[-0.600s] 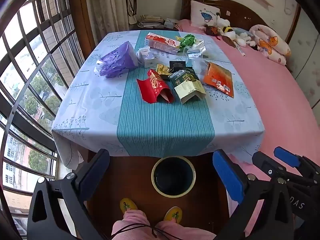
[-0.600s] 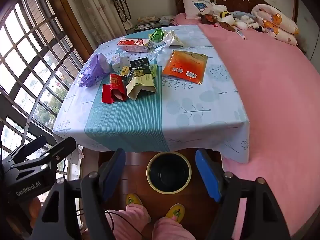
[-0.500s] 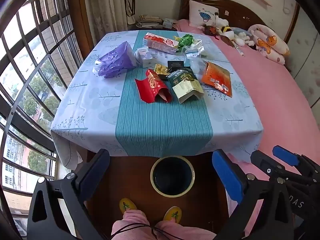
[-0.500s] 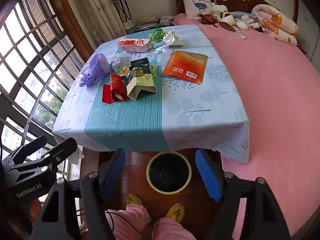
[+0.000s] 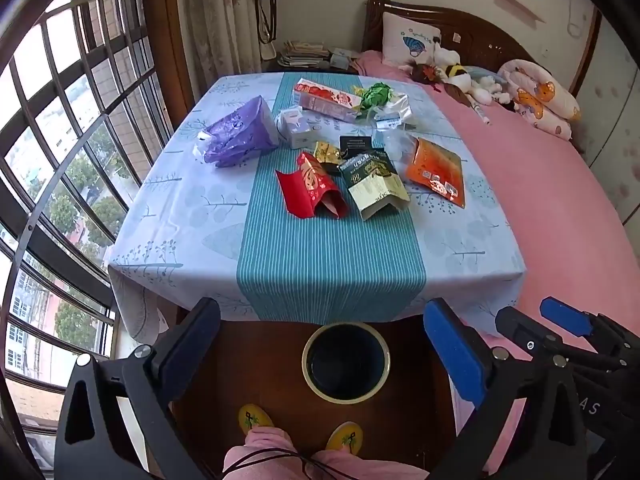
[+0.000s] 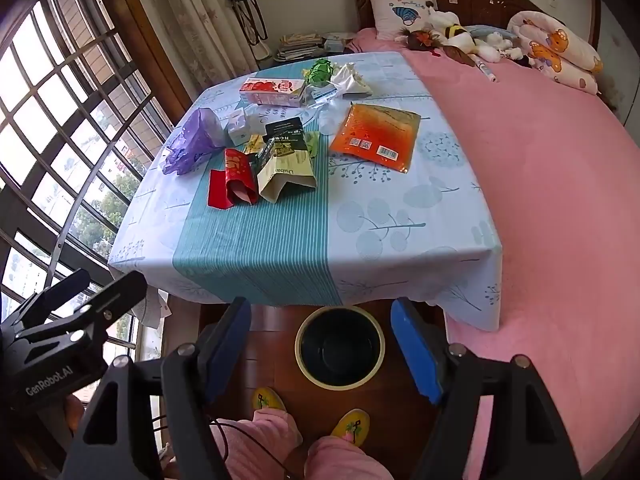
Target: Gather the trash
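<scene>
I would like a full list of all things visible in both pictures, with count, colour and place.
table: 1, blue-and-teal cloth, centre
purple bag: 1, purple, table left
red packet: 1, red, table middle
green-cream box: 1, beside red packet
orange pouch: 1, orange, table right
red-white carton: 1, table far end
green wrapper: 1, green, far end
bin: 1, dark, cream rim, floor below table
bed: 1, pink, right
slippers: 2, yellow, floor
left gripper: 1, open
right gripper: 1, open

Wrappers [image 5: 372, 184] mid-table [image 5: 320, 264], bin [image 5: 346, 360] on floor before it (bed [image 5: 560, 200] right)
</scene>
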`<state>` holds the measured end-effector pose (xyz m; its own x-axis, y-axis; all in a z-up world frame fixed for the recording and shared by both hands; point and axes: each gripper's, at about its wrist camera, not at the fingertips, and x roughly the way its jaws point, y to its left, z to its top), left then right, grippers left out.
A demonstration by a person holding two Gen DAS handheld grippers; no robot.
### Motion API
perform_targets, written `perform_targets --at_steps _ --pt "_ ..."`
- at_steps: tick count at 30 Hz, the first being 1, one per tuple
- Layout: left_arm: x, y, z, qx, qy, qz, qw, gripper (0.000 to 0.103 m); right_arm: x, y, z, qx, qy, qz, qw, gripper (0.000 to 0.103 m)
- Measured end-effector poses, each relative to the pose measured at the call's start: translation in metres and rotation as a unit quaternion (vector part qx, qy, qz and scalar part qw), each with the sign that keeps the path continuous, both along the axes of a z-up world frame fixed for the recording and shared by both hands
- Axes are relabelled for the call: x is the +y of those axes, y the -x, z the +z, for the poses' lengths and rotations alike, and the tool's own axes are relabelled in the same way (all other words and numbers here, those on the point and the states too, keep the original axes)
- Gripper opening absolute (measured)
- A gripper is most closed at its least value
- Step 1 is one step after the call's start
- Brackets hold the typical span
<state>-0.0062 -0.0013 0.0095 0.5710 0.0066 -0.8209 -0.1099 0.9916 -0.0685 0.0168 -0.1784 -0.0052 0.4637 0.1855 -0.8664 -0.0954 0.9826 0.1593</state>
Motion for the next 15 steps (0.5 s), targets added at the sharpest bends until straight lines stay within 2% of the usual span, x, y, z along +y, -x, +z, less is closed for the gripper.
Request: perform_targets --at_steps 15 --pt "-0.0004 0.0041 0.0039 -0.002 -0.032 0.006 0.9995 0.101 0.0049 0.0000 -0.0002 0.000 -0.006 0.017 1.000 0.073"
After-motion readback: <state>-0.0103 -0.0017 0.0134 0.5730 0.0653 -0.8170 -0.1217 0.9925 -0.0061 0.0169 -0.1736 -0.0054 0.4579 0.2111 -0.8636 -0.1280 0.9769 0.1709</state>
